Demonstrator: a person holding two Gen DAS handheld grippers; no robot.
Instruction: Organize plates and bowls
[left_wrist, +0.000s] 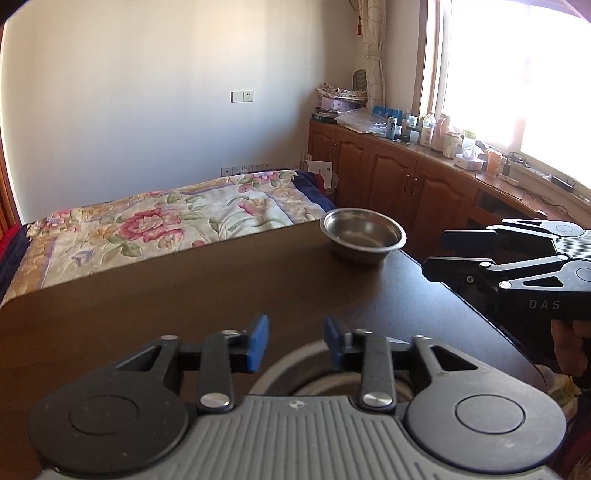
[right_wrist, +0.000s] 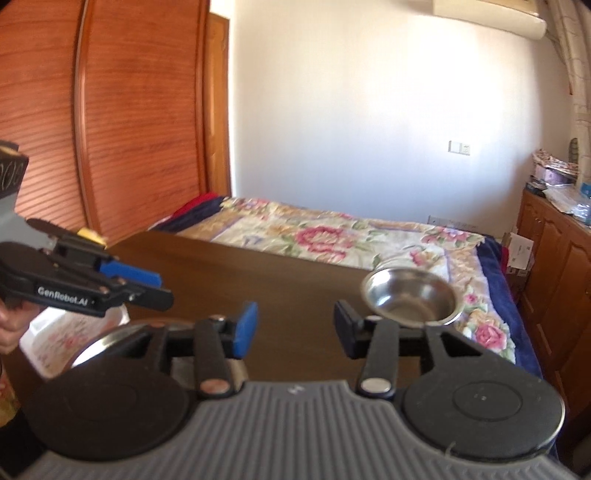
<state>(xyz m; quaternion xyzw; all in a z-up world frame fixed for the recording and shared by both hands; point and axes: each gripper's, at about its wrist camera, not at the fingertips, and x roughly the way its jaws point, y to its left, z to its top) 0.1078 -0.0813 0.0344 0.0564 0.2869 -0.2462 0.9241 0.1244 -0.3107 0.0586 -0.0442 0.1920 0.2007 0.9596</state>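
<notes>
Left gripper (left_wrist: 295, 345) jaws apart, empty, hovering over metal plate (right_wrist: 107, 341) beneath it. Right gripper (right_wrist: 293, 328) wide open, nothing held. Steel bowl (left_wrist: 363, 233) ahead, right of both, on dark table (left_wrist: 184, 291) near far edge.

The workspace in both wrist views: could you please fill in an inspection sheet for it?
Surface: dark brown table, bare in the middle.
Job's things: empty steel bowl upright at the far right corner; a metal dish at the near edge, beside a floral tray.
Clutter: nothing seen on the table.
Grippers: left gripper open, empty, above the dish; right gripper open, empty, short of the bowl.
Cables: cords on the window counter.
Surroundings: floral bedspread, wooden cabinets, bottles by the window.
</notes>
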